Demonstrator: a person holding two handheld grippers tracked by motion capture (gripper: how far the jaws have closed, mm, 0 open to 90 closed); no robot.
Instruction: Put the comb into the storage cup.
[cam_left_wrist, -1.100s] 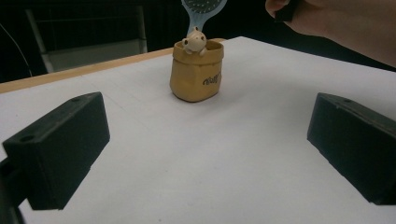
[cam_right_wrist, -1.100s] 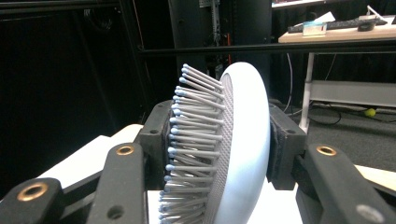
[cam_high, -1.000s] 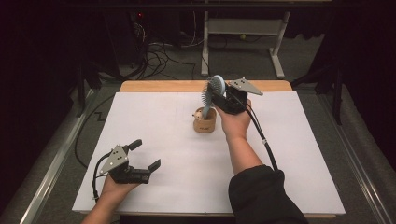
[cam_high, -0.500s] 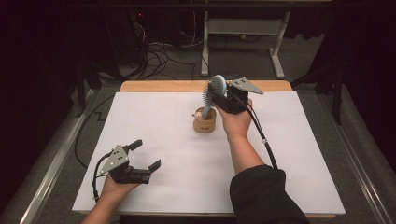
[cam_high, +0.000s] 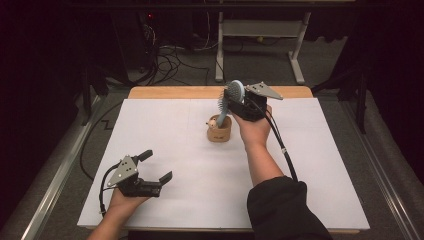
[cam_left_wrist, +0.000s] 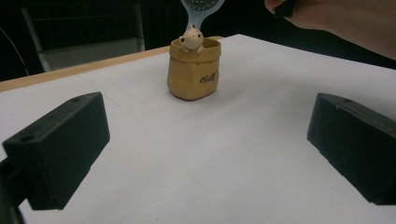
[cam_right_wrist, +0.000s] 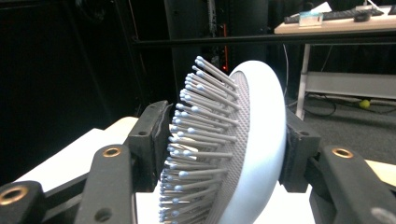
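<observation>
Your right gripper (cam_high: 235, 100) clamps the head of the hairbrush (cam_high: 229, 100); its handle already stands in the small pot (cam_high: 219, 131) at mid-table. I think only the release is left. Your left gripper (cam_high: 152, 167) rests wide apart, empty.

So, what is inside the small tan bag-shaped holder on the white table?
The light blue hairbrush stands with its handle in the tan bag-shaped holder; the right hand-held gripper clamps its head. A small cream bear figure peeks over the rim. The holder's wall hides the handle's end.
</observation>
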